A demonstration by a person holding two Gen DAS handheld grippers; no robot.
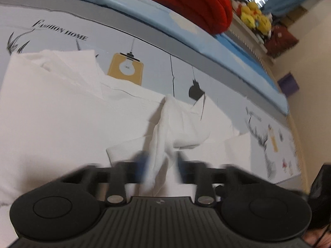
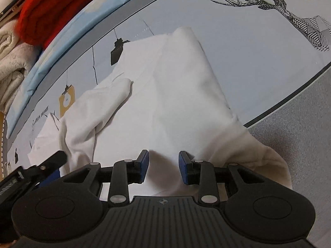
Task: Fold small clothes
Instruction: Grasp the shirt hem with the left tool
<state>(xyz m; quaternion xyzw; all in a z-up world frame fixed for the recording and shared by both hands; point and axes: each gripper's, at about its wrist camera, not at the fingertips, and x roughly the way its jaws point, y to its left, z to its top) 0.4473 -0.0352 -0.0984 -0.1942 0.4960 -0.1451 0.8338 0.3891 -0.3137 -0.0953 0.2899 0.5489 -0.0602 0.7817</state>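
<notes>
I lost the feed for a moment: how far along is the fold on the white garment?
Partly done. One side of the white garment already looks turned in over its middle on the printed bedsheet. In hand: the left gripper pinches a bunched fold of it, though that view is blurred. The right gripper hovers open over the near edge. Left: lay that fold flat and finish the remaining folds.

The white garment (image 2: 171,95) covers most of the near bedsheet (image 2: 238,47), so low passes there meet cloth — a bunched fold (image 1: 163,128) rises between the left gripper (image 1: 161,165) fingers. Bare sheet lies open beyond the garment. At the far edge a red knit pile (image 1: 186,2) and a folded towel (image 2: 10,62) block the way.
</notes>
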